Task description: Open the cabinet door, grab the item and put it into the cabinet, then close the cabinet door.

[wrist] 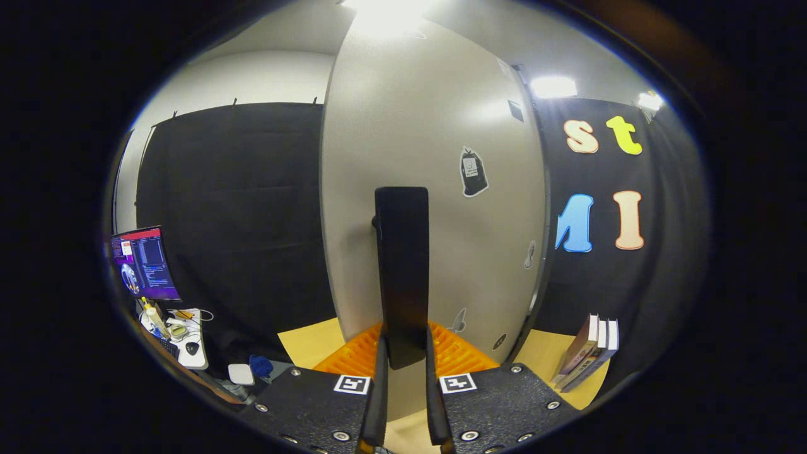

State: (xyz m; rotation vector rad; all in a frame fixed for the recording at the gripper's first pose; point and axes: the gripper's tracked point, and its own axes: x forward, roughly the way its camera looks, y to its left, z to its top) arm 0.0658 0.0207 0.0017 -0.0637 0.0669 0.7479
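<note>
A tall pale grey cabinet door (435, 189) stands straight ahead, swung part way out so its left edge faces me. A long black vertical handle (401, 265) is mounted on it. My gripper (403, 378) is at the handle's lower end, and both black fingers (380, 391) press against its sides, shut on it. Some books (589, 356) lean against the black wall on the tan table to the right, beyond the fingers.
An orange ribbed tray (353, 356) lies on the tan table (309, 343) at the door's foot, just beyond the fingers. To the far left stands a desk with a lit monitor (145, 263), a mouse and small items. Stickers dot the door's face.
</note>
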